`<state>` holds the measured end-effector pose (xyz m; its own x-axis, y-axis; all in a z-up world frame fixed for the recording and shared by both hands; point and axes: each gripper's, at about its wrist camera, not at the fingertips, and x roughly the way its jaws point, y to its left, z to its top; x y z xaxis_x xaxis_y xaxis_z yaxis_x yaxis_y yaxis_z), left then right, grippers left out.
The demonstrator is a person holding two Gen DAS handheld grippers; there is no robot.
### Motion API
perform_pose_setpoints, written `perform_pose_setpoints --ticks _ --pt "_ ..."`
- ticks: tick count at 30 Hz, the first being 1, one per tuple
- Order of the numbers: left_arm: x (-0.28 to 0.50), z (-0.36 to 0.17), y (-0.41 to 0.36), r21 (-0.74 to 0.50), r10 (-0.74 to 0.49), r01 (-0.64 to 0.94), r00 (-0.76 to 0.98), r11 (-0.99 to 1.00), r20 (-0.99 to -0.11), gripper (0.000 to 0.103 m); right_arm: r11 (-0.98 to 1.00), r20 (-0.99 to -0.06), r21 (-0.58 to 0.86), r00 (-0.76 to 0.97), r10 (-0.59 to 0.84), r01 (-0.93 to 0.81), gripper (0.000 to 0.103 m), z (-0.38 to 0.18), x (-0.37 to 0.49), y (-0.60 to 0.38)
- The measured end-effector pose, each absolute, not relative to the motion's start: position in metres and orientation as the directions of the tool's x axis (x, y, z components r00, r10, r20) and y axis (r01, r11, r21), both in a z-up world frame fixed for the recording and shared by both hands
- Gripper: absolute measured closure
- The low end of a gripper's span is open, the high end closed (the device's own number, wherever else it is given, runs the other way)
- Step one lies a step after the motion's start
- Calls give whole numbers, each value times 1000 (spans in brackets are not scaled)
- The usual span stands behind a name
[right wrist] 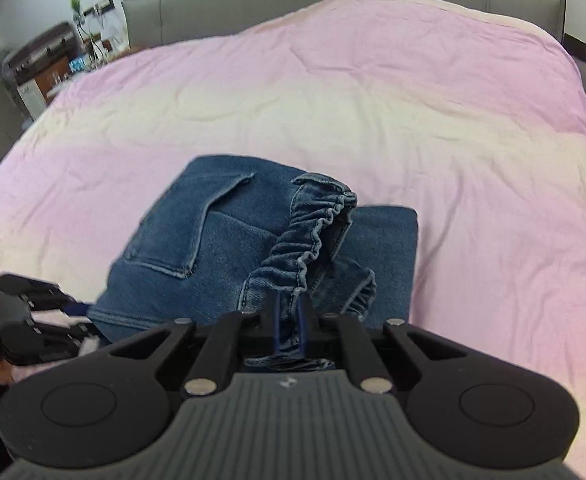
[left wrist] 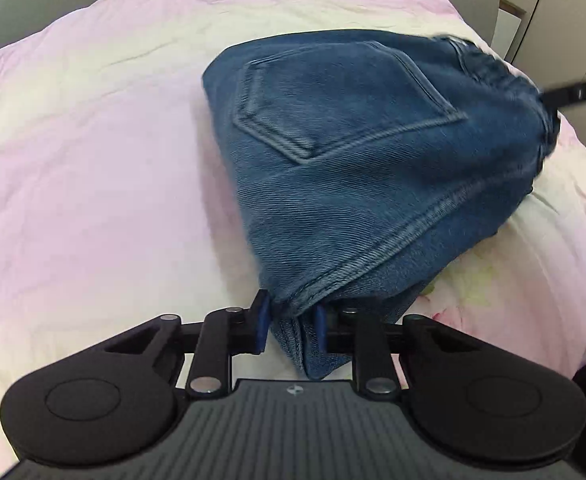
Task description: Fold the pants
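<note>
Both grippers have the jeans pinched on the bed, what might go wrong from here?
1. The right gripper pinches only the thin gathered elastic waistband; it may slip out.
2. The left gripper clamps a thick corner of the folded blue denim jeans; inner layers may slide, spoiling the fold.
</note>
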<state>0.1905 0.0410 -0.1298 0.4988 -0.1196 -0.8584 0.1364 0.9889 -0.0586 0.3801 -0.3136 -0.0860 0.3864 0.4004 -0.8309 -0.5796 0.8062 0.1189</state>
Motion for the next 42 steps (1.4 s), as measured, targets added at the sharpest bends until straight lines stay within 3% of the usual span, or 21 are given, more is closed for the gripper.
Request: perform_pose_setpoints --ticks 8,9,10,11,16,18,20,22,23,28,30,31,32,33,38,42 --pt "186 -125 39 4 -97 210 470 978 -877 84 851 -864 131 363 350 -509 101 -148 381 -327" --pt "186 -125 40 12 -90 216 458 976 -884 87 853 -868 131 357 345 -506 101 -154 381 -326" --pt "185 -127 41 74 -22 200 436 977 -900 103 853 -873 125 353 338 -507 101 -158 381 -325" --pt "182 -131 47 139 45 189 429 972 -902 103 856 -876 116 355 327 -504 101 -161 381 -325" --pt "174 -109 91 5 -37 93 440 996 -897 102 872 -881 172 324 345 -459 100 -169 392 -327" --pt "177 -101 90 -39 -85 108 465 993 -881 91 880 -882 194 316 350 -434 100 -171 397 -329" --pt "180 -99 78 -56 -121 149 470 987 -874 52 884 -882 194 320 347 -425 100 -169 398 -329" --pt "177 -110 58 -46 -138 200 474 979 -870 31 887 -874 206 330 356 -413 99 -164 398 -330" --pt "178 -116 48 -39 -139 215 469 976 -872 29 887 -868 217 335 366 -406 99 -160 397 -332" --pt "186 -144 40 -53 -117 146 471 988 -874 29 886 -860 241 336 385 -397 91 -143 392 -339" --pt "187 -145 51 -142 -179 113 466 983 -867 56 883 -863 233 333 381 -406 86 -139 391 -341" --pt "188 -145 54 -167 -198 109 455 980 -868 64 882 -862 236 331 384 -407 82 -137 392 -342" --pt "187 -144 55 -157 -195 120 453 980 -870 67 882 -859 245 332 390 -402 72 -135 394 -343" --pt "184 -142 54 -137 -190 149 448 979 -874 68 883 -852 265 336 402 -387 62 -129 395 -346" --pt "181 -129 59 -120 -198 204 422 971 -884 66 877 -817 386 335 469 -287 42 -127 418 -355" --pt "189 -109 71 -139 -220 210 439 968 -871 64 852 -785 478 333 523 -211 42 -137 439 -356"
